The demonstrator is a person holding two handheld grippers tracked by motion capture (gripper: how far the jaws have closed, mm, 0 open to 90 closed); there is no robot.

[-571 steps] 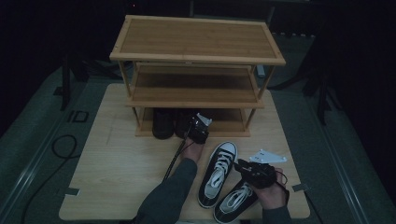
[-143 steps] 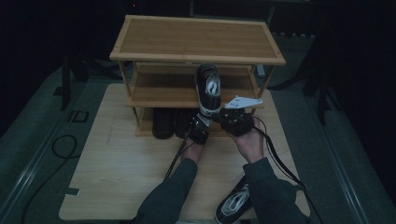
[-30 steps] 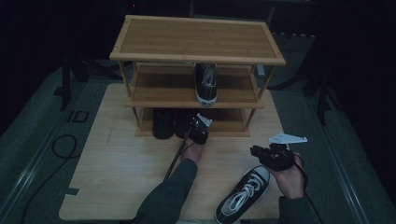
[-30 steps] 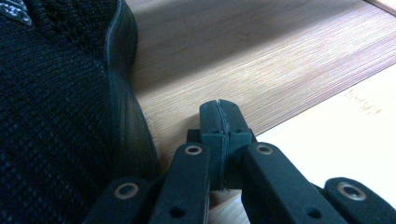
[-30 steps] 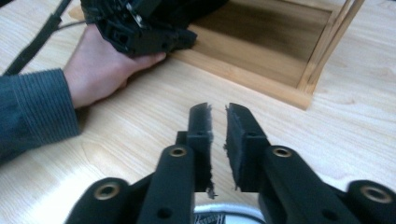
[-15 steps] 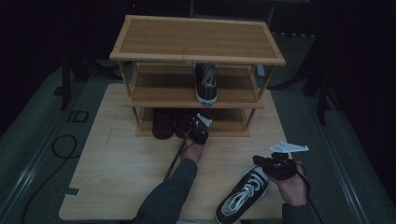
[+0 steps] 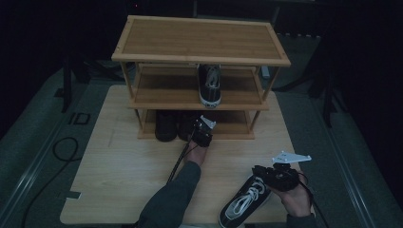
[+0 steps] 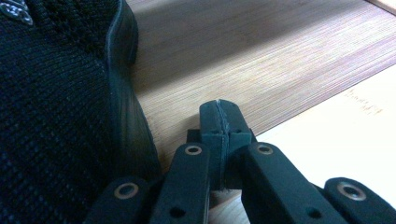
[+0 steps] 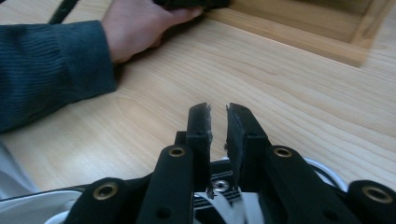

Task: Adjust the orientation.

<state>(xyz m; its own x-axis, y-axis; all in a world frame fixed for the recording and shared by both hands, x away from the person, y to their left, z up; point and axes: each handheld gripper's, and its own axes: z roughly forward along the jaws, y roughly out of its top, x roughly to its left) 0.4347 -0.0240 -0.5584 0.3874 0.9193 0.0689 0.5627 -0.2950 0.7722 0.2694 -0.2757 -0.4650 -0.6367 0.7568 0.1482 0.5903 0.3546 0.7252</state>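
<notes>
A black-and-white sneaker stands on the middle shelf of the wooden shoe rack. A second matching sneaker lies on the table near the front edge, and its laces show just under my right gripper's jaws. My right gripper hovers over that sneaker's heel end. Its jaws have just been opening, a narrow gap stands between them, and nothing is in it. My left gripper rests shut and empty at the front of the bottom shelf, beside a black mesh shoe.
Dark shoes sit on the rack's bottom shelf. The person's left hand and grey sleeve lie on the wooden table. A cable trails from the left gripper. Dark floor surrounds the table.
My right gripper has sunk a little toward the sneaker on the table and the front edge. The left gripper and both sneakers have stayed put.
</notes>
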